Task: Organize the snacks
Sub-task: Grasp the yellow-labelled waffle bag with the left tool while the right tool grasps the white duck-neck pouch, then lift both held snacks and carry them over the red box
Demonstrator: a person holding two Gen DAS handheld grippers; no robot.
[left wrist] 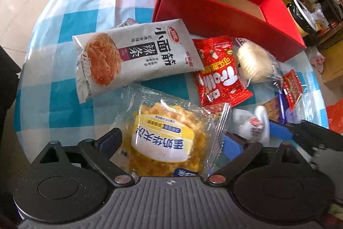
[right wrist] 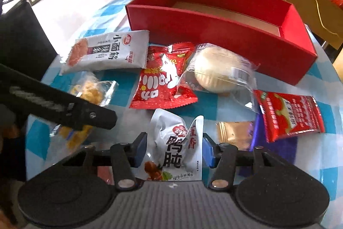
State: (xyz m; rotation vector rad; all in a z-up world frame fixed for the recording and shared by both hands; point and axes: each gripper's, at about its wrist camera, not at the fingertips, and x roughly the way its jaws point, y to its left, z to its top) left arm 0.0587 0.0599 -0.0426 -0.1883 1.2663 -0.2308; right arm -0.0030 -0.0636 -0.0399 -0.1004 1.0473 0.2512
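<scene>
Pinching a white duck-gizzard packet point(right wrist: 179, 147), the right gripper point(right wrist: 174, 148) is squeezing it between its 2 blue pads. The left gripper point(left wrist: 169, 144) is standing wide around a clear-wrapped yellow pastry point(left wrist: 165, 141), pads seemingly not pressing it. Beyond, a grey spicy-strip bag point(left wrist: 133, 59), red candy packet point(right wrist: 160, 83) and round bun point(right wrist: 216, 72) are lying before the red box point(right wrist: 214, 44).
</scene>
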